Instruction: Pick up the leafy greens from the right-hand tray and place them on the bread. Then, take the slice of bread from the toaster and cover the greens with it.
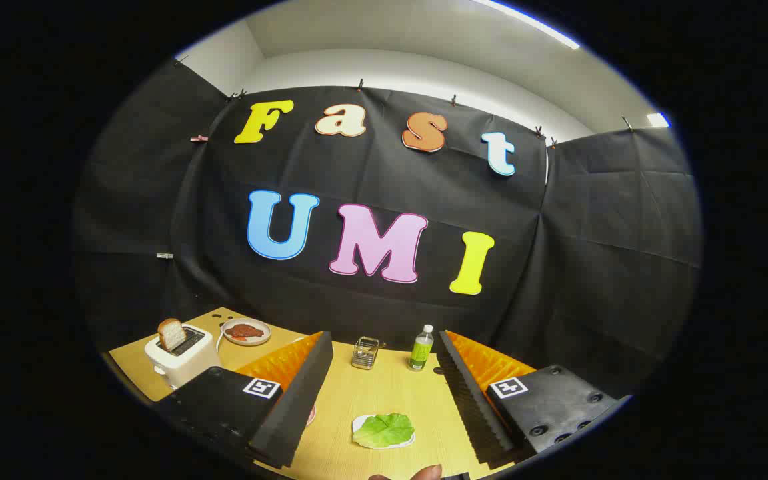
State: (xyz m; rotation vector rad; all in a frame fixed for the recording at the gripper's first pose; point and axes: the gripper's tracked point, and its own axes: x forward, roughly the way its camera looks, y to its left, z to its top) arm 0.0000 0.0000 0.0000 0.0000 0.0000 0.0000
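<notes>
While gripper gapes, leafy greens lie seemingly between fingers.

Bright overhead strip light, fisheye-warped edges

The leafy greens lie on a small tray on the table, between the gripper's spread fingers. Beyond the greens stand a wire holder and, to its right, a bottle. Well left of the greens sits the toaster with a bread slice upright in it; behind the toaster is a plate holding what may be meat.
</notes>
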